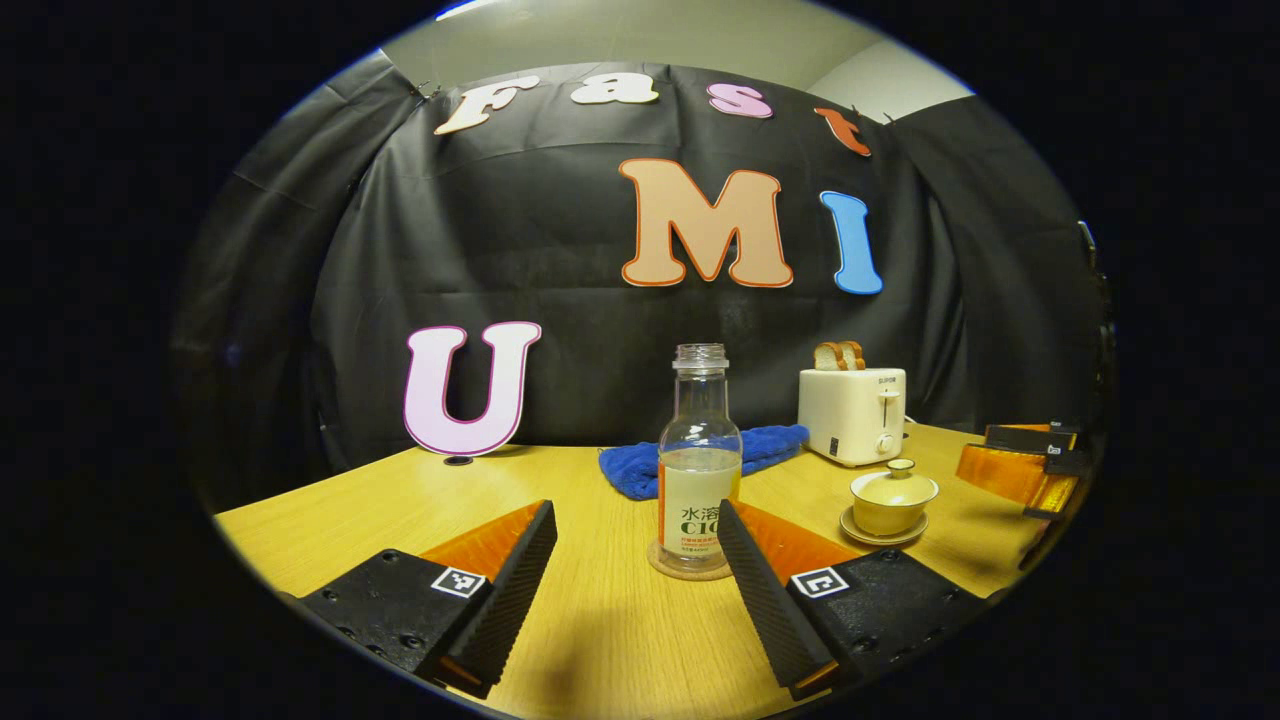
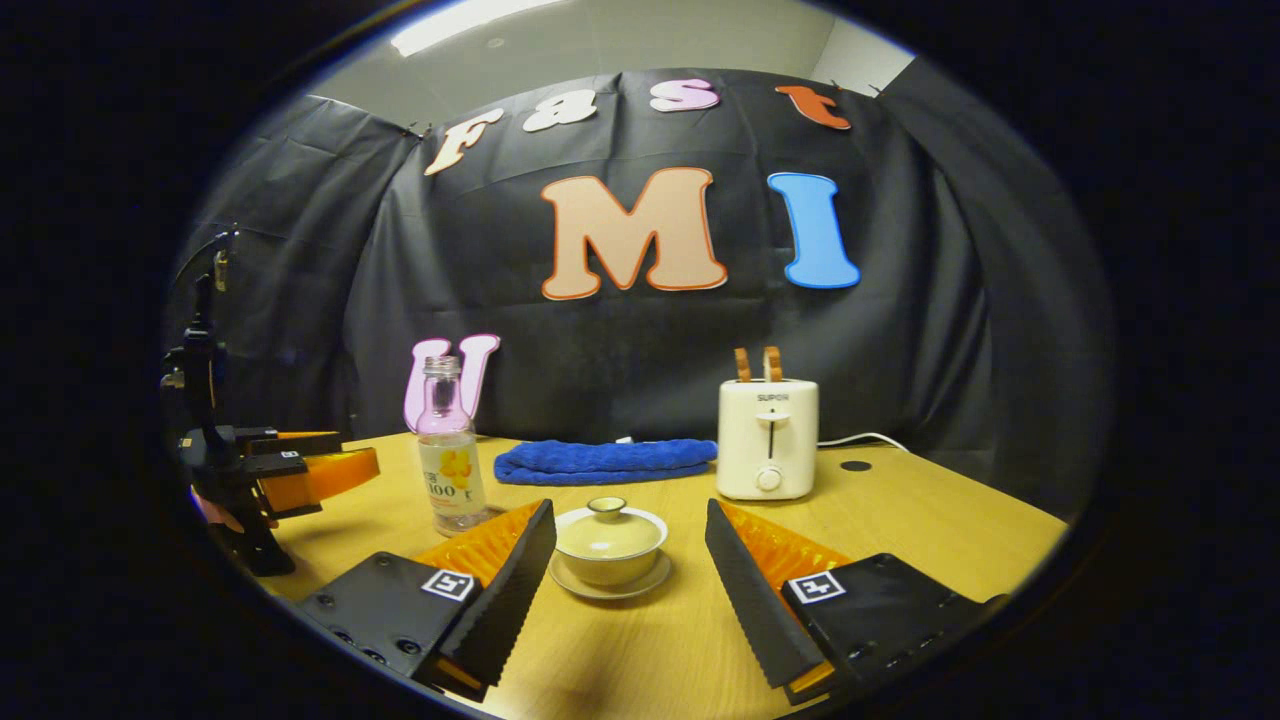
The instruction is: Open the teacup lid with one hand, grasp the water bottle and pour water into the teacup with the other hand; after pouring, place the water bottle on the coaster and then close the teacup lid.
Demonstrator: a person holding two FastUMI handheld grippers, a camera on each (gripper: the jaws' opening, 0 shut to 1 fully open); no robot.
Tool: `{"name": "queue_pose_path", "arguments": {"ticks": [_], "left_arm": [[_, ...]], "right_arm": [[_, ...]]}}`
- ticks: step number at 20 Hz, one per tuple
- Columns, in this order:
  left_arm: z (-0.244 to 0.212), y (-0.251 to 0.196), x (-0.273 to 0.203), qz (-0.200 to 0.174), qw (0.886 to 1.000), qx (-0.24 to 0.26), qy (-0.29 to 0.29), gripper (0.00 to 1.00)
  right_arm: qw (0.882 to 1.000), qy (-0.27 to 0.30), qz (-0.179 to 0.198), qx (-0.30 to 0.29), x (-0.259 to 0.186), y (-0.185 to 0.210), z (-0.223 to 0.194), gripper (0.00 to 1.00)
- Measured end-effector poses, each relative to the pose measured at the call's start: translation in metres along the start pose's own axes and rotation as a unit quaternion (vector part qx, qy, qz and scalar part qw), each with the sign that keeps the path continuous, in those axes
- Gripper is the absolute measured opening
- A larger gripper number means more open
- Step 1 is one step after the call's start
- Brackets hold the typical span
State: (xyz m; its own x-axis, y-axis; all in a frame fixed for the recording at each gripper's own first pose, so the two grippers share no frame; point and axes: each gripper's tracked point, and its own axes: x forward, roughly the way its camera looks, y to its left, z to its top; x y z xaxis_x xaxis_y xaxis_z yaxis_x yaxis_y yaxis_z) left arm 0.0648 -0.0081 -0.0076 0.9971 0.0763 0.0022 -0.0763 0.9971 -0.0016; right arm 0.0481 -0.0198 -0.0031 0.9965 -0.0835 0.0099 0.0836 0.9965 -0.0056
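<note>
A clear water bottle (image 1: pixel 699 465) with no cap and a little liquid stands upright on a round coaster (image 1: pixel 688 566). My left gripper (image 1: pixel 637 575) is open just in front of it, fingers apart on either side and not touching. To the right, a pale lidded teacup (image 1: pixel 892 499) rests on its saucer. In the right gripper view the teacup (image 2: pixel 610 541), lid on, sits ahead between the open fingers of my right gripper (image 2: pixel 630 580). The bottle (image 2: pixel 449 460) stands to its left, and the left gripper (image 2: pixel 290 470) hangs at the far left.
A white toaster (image 2: pixel 768 438) holding toast stands at the back of the wooden table (image 2: pixel 930 520). A folded blue cloth (image 2: pixel 600 460) lies behind the teacup and bottle. The other gripper (image 1: pixel 1025 462) shows at the right edge of the left gripper view.
</note>
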Motion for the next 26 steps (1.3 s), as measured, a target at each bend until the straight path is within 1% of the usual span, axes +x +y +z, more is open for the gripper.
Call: {"name": "queue_pose_path", "arguments": {"ticks": [1,2,3,4,6,8,10,11,12,17,26], "left_arm": [[0.000,0.003,-0.001,0.009,1.000,0.000,0.000,0.94],[0.000,0.006,-0.002,0.019,1.000,0.001,0.001,0.95],[-0.001,0.010,-0.004,0.029,1.000,0.001,0.002,0.94],[-0.001,0.014,-0.007,0.040,0.999,0.001,0.002,0.94],[0.000,0.024,-0.013,0.070,0.998,0.002,0.003,0.95],[0.000,0.035,-0.020,0.103,0.995,0.003,0.002,0.94],[0.000,0.041,-0.026,0.125,0.992,0.003,0.003,0.95],[-0.001,0.042,-0.027,0.130,0.992,0.004,0.003,0.94],[-0.001,0.043,-0.027,0.133,0.991,0.004,0.003,0.95],[-0.001,0.041,-0.026,0.127,0.992,0.003,0.003,0.94],[-0.001,0.041,-0.026,0.127,0.992,0.003,0.003,0.94]], "right_arm": [[1.000,-0.001,-0.018,-0.001,-0.003,-0.008,0.001,0.92],[0.999,-0.002,-0.037,-0.001,-0.008,-0.016,0.001,1.00],[0.999,-0.003,-0.055,-0.002,-0.012,-0.023,0.001,1.00],[0.997,-0.003,-0.072,-0.003,-0.016,-0.029,0.002,0.96],[0.995,-0.005,-0.102,-0.004,-0.021,-0.041,0.002,0.96],[0.993,-0.006,-0.121,-0.005,-0.024,-0.047,0.003,0.96],[0.991,-0.006,-0.135,-0.005,-0.027,-0.052,0.003,0.96],[0.990,-0.006,-0.141,-0.005,-0.027,-0.055,0.003,0.92],[0.989,-0.006,-0.145,-0.005,-0.028,-0.056,0.003,0.96],[0.987,-0.007,-0.163,-0.006,-0.030,-0.062,0.004,0.97],[0.986,-0.007,-0.165,-0.006,-0.030,-0.062,0.004,0.97]]}}
